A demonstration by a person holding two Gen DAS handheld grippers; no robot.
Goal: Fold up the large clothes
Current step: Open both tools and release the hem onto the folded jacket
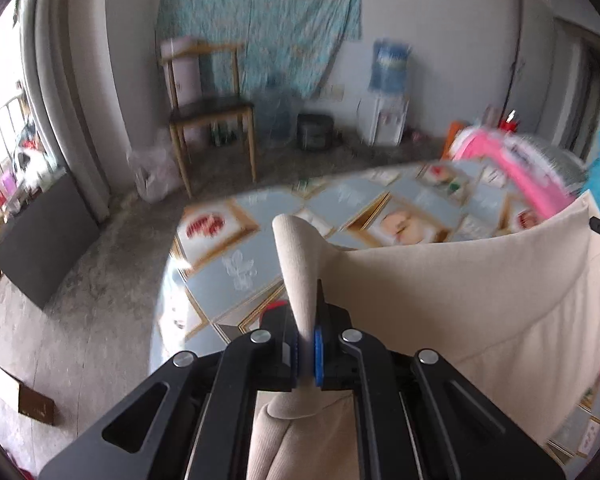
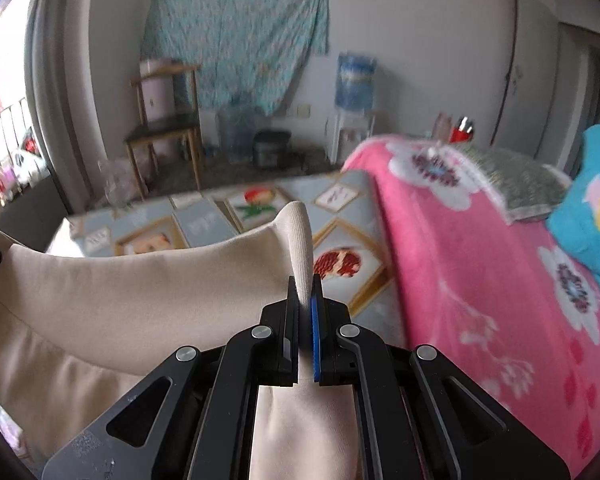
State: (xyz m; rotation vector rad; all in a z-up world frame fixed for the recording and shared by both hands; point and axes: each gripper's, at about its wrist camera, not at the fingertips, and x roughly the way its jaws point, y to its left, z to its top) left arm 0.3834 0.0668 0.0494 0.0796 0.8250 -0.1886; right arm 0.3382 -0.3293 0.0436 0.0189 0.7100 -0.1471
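Hand-held gripper on the left (image 1: 305, 320) is clamped tight on a bunched edge of the beige garment (image 1: 460, 288), jaws all but closed, a ribbed tuft of cloth poking up past its tips. Same story on the right: that hand-held gripper (image 2: 305, 304) is pinched shut on its own bunched edge, cloth sticking up between the pads.

Now the relation that matters. From the left hand-held gripper the garment's top edge runs away to its right; from the right one it runs off to its left, so the cloth is slung between the two, sagging in a curve, its long axis across from hand to hand. The rest hangs down below and behind both. Neither hand is nearer; each has an end.

Ahead of and below both lies the counter (image 2: 204, 220) with its patterned cover, bare in the middle. A pink blanket (image 2: 480, 260) sits just to the right of the right hand-held gripper, close enough to snag.

My read: the span goes forward and down onto that cover, both ends level, keeping clear of the pink.
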